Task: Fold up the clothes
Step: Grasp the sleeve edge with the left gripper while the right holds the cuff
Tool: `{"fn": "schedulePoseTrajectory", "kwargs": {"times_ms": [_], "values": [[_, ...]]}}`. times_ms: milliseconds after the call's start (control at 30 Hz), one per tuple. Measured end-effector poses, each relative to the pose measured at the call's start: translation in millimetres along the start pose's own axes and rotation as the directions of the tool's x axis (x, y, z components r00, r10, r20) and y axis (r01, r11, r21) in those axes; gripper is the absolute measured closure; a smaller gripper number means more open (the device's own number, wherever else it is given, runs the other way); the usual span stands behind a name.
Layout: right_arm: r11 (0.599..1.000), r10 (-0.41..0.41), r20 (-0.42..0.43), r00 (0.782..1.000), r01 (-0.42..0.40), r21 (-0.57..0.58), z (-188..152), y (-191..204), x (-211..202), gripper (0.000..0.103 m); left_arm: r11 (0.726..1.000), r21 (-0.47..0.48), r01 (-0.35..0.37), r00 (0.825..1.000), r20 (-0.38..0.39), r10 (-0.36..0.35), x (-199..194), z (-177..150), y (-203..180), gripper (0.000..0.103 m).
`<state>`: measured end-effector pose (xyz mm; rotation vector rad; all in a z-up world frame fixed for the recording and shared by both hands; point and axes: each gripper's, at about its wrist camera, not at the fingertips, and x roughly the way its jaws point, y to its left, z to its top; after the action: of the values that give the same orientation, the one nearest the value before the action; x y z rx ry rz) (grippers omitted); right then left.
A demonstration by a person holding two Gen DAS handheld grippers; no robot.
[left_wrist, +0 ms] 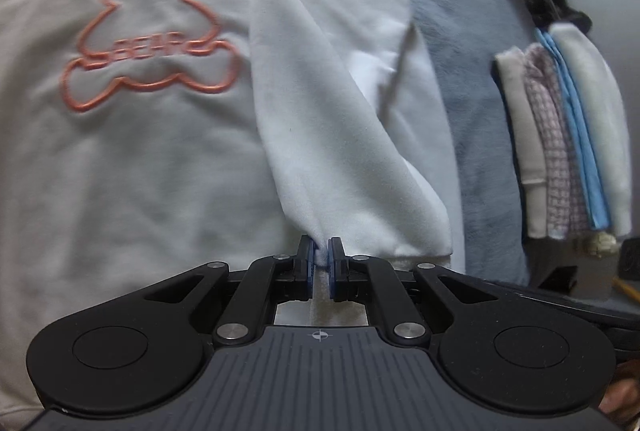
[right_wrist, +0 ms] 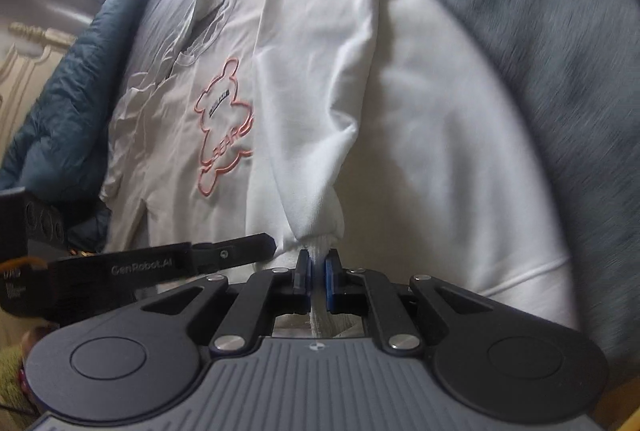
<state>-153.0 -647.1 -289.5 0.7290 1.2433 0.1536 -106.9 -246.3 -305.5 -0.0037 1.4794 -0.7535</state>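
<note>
Sweatshirt [left_wrist: 140, 159], white with an orange bear outline [left_wrist: 148, 27], lies spread on a grey blanket [left_wrist: 472, 79]. Left gripper [left_wrist: 319, 258] is low over it, fingers nearly closed, pinching a sleeve [left_wrist: 320, 119]. Right gripper [right_wrist: 318, 267] likewise clamps a sleeve cuff [right_wrist: 320, 245]. Folded clothes [left_wrist: 560, 135] are stacked at the blanket's edge.

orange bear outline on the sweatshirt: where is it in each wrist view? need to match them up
Left wrist: the bear outline sits upper left, upright, large, on the sweatshirt chest.
Right wrist: the bear outline sits left of centre, smaller, tilted, its right edge hidden under the folded-over sleeve.
Shared landmark: the white sleeve lying just right of the bear in both views, running down to each gripper.
</note>
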Motion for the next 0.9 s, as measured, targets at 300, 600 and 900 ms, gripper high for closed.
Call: {"fn": "schedulePoseTrajectory", "kwargs": {"times_ms": [300, 600, 900], "values": [[0.992, -0.112, -0.038, 0.993, 0.11, -0.054, 5, -4, -17, 0.096, 0.999, 0.007, 0.033, 0.999, -0.028, -0.033, 10, -1, -17, 0.098], [0.979, -0.177, -0.044, 0.983, 0.171, -0.112, 5, 4, -34, 0.096, 0.994, 0.109, 0.023, 0.996, -0.088, -0.014, 35, -11, -31, 0.098], [0.962, -0.253, -0.139, 0.957, 0.234, -0.14, -4, -18, -5, 0.096, 0.984, 0.181, -0.007, 0.99, -0.134, 0.031, 51, -22, -39, 0.098]]}}
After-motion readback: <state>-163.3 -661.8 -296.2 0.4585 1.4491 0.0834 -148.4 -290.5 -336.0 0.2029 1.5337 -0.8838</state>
